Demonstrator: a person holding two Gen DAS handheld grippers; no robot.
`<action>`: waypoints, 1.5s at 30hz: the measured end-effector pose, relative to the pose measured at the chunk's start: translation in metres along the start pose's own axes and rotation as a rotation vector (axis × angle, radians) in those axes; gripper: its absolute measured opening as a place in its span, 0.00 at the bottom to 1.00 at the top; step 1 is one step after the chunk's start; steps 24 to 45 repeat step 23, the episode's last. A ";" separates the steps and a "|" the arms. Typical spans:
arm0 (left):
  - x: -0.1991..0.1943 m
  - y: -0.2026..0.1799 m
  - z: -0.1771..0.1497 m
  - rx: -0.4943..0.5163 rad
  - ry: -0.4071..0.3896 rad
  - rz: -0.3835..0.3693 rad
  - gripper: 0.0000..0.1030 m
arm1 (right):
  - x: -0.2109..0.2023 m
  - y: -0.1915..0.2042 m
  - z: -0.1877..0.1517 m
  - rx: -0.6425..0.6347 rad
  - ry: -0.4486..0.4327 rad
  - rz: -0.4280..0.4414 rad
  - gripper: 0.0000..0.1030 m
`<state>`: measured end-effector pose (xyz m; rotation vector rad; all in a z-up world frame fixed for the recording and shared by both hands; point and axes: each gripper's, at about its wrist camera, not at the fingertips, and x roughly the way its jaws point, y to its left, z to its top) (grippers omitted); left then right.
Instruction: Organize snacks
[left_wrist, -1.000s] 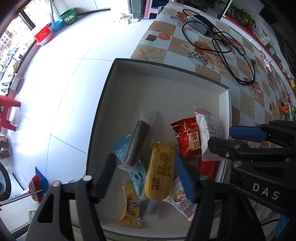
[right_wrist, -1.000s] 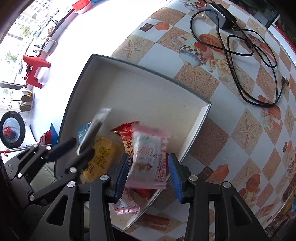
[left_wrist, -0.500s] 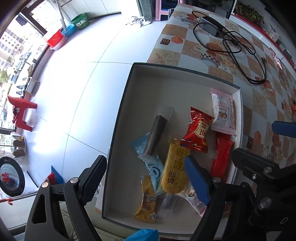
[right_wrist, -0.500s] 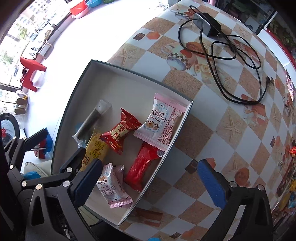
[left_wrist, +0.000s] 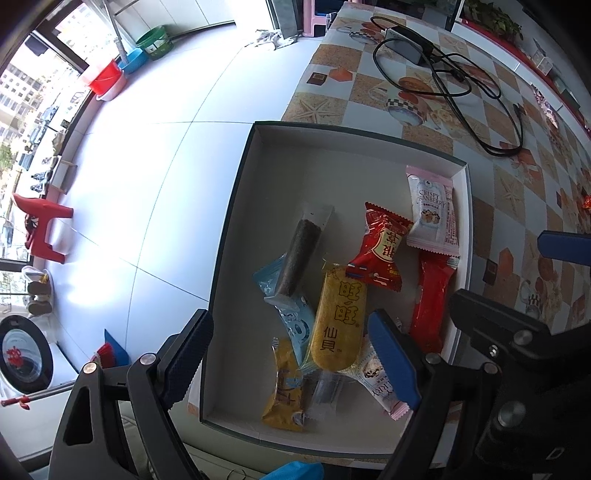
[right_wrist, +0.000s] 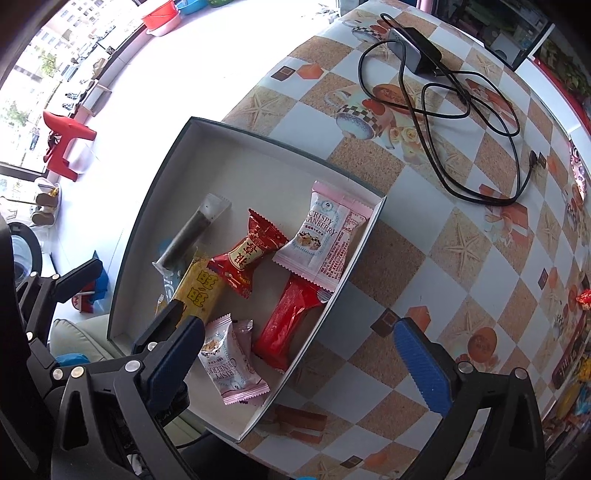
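Checkered tablecloth (right_wrist: 461, 243) under your claws. Right gripper (right_wrist: 314, 358) has just opened wide, holds nothing; pink crispy-cranberry plastic packet (right_wrist: 325, 236) lies ahead of it in white cardboard box (right_wrist: 236, 155). Left gripper (left_wrist: 291, 354) also released, above pkts.

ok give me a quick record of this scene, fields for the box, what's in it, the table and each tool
box: open white box at the table edge
contents: two pink cranberry packets, red candy, red bar, yellow cracker, dark stick, blue packet, orange packet
top packet: the far pink one overlaps the red bar
table: patterned cloth, black cable with adapter
left tool: open, empty, above the box
right tool: open, empty, jaws just opened
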<state>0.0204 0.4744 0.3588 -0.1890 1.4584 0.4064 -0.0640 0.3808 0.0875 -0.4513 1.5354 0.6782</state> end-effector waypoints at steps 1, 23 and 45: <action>0.000 0.000 0.000 0.001 -0.001 0.000 0.86 | 0.000 0.000 0.000 0.001 0.000 0.000 1.00; -0.006 -0.001 -0.004 -0.003 -0.033 0.007 0.86 | -0.002 0.001 -0.002 0.004 0.005 0.000 1.00; -0.006 -0.001 -0.004 -0.003 -0.033 0.007 0.86 | -0.002 0.001 -0.002 0.004 0.005 0.000 1.00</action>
